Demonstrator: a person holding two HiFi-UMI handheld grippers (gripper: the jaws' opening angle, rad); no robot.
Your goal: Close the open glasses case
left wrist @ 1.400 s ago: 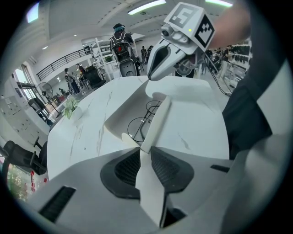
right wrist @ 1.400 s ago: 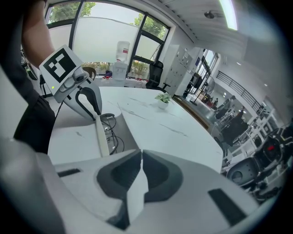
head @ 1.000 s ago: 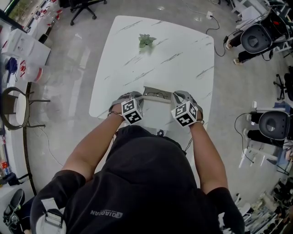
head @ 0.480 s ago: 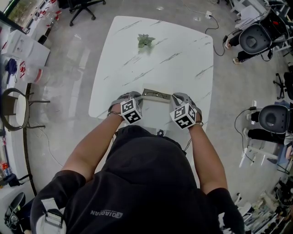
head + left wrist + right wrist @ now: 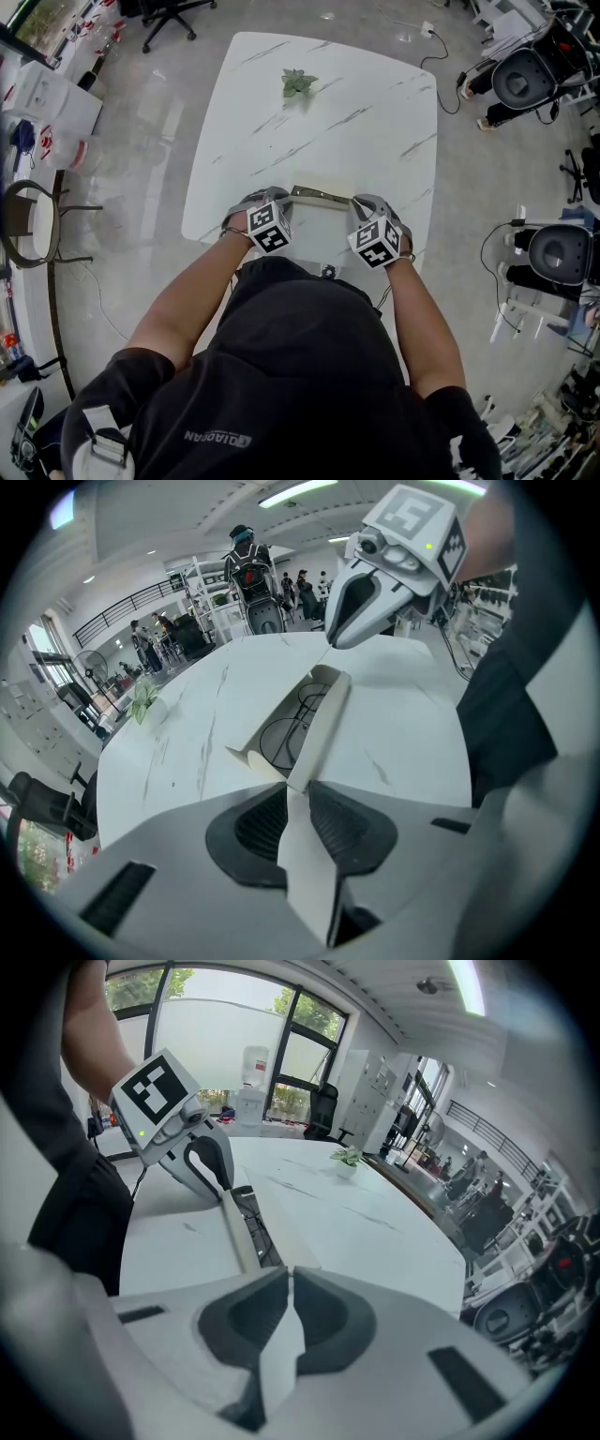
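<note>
Pinched glasses case lid (image 5: pixel 323 714) at 2 ends with left gripper (image 5: pixel 298 785) and right gripper (image 5: pixel 289 1271), jaws clamped tight on it. Had lid part-raised, glasses (image 5: pixel 292 719) visible inside.

Overhead, opposed gripper views (case (image 5: pixel 314 726) shared)

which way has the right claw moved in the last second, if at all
Yes, slightly: the right claw, shut on the case lid, has drawn back toward the person, farther from the plant.
</note>
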